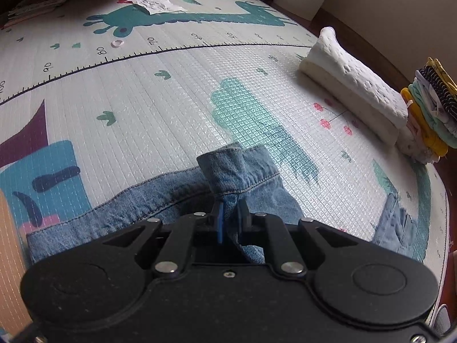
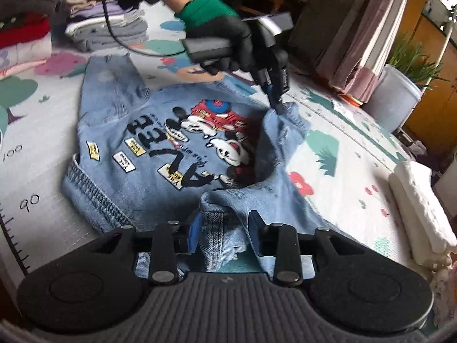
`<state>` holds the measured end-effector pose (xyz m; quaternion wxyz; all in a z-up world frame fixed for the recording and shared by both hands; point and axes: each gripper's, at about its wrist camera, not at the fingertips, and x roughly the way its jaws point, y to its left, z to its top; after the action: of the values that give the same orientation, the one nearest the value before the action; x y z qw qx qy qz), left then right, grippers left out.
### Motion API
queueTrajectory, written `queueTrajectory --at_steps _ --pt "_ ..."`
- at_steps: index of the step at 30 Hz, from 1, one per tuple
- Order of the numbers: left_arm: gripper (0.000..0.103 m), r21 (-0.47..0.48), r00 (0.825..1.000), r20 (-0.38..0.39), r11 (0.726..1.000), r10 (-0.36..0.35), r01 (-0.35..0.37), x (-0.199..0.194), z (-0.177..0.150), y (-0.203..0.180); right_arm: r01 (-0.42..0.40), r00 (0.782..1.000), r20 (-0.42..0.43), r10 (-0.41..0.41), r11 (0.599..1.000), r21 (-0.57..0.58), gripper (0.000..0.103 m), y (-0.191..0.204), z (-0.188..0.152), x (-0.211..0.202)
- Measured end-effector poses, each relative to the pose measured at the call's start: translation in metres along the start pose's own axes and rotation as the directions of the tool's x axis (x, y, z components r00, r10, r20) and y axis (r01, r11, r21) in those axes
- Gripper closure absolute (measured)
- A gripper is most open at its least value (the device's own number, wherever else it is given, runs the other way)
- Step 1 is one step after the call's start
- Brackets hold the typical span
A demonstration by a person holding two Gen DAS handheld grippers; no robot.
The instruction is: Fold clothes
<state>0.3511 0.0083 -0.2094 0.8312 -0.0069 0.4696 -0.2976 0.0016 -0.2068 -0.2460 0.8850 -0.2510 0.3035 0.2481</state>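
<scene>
Two grippers worked a denim jacket (image 2: 148, 143) spread print-up on the play mat (image 1: 142, 100). Held by a gloved hand (image 2: 225, 37), the left gripper (image 1: 230, 211) had its jaws pinched tight on a raised denim edge. Nearer the camera, the right gripper (image 2: 222, 228) had jaws spread, a cuff between them, unpressed.

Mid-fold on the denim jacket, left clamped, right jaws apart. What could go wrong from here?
1. The right gripper stands open around a denim fold; the cuff may flop back instead of lying flat.
2. The left gripper pinches the jacket alone. Pulling now could drag the whole garment across the mat and skew the fold.
3. Fabric is bunched by the left gripper's pinch, so a crease may get folded in.
</scene>
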Motion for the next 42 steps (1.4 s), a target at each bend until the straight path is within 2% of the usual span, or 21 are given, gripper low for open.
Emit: queueTrajectory --at_steps 5,6,9,13,16,18,22,24,26,30,33,36,39,40,42 --pt "0.095 -0.014 1.000 0.005 1.000 -0.016 0.016 -0.003 0.002 0.001 0.010 1.000 0.010 -0.010 0.997 -0.072 0.067 0.013 -0.009 -0.010" --pt "0.095 -0.012 1.000 0.004 1.000 -0.016 0.016 -0.003 0.003 0.001 0.005 1.000 0.010 -0.004 0.996 -0.094 0.064 0.018 -0.012 -0.014" --pt "0.095 -0.011 1.000 0.000 1.000 -0.015 0.015 -0.003 0.003 0.000 -0.016 1.000 -0.022 0.013 0.993 -0.115 0.063 0.026 -0.018 -0.012" --pt "0.095 -0.009 1.000 0.001 1.000 -0.017 0.017 -0.003 0.005 -0.002 0.052 0.999 -0.004 -0.053 0.996 -0.078 0.063 0.015 -0.008 -0.001" --pt "0.095 -0.005 1.000 -0.003 1.000 -0.016 0.016 -0.003 0.005 -0.002 0.045 0.999 0.004 -0.044 0.991 -0.125 0.063 0.017 -0.006 0.006" --pt "0.095 -0.004 1.000 -0.004 1.000 -0.016 0.016 -0.004 0.006 -0.002 0.024 1.000 0.003 -0.023 0.989 -0.144 0.085 0.019 -0.008 0.011" --pt "0.095 -0.002 1.000 0.000 1.000 -0.024 0.024 -0.006 0.007 -0.003 -0.011 0.998 0.065 0.018 0.994 -0.109 0.087 0.007 -0.007 -0.005" --pt "0.095 -0.006 0.999 0.018 0.999 -0.051 0.051 -0.011 0.011 -0.001 -0.003 0.994 0.105 0.019 0.987 -0.158 0.088 0.007 -0.006 -0.014" --pt "0.095 -0.008 0.999 0.018 0.999 -0.049 0.049 -0.013 0.013 0.004 -0.012 0.993 0.108 0.039 0.969 -0.245 0.088 0.016 -0.009 -0.015" --pt "0.095 -0.022 0.999 -0.031 1.000 0.006 -0.007 -0.001 0.001 0.018 -0.080 0.993 0.046 0.107 0.913 -0.401 0.088 0.038 -0.013 0.000" --pt "0.095 -0.049 0.999 -0.031 0.999 0.017 -0.019 0.008 -0.011 0.022 -0.153 0.988 -0.056 0.143 0.882 -0.446 0.087 0.043 -0.008 0.019" --pt "0.095 -0.040 1.000 -0.009 0.999 0.025 -0.026 0.011 -0.018 0.020 -0.176 0.984 -0.091 0.151 0.865 -0.469 0.087 0.047 -0.006 0.026" --pt "0.091 0.025 0.997 -0.017 0.997 0.073 -0.072 0.010 -0.019 0.012 -0.182 0.983 -0.106 0.150 0.871 -0.455 0.087 0.046 -0.002 0.027" --pt "0.083 0.055 0.995 -0.028 0.994 0.094 -0.093 0.008 -0.017 0.008 -0.179 0.984 -0.105 0.147 0.877 -0.446 0.086 0.046 -0.001 0.027" --pt "0.074 0.107 0.992 0.007 0.986 0.128 -0.128 -0.004 -0.012 0.002 -0.167 0.986 -0.097 0.138 0.887 -0.430 0.085 0.046 0.000 0.025"
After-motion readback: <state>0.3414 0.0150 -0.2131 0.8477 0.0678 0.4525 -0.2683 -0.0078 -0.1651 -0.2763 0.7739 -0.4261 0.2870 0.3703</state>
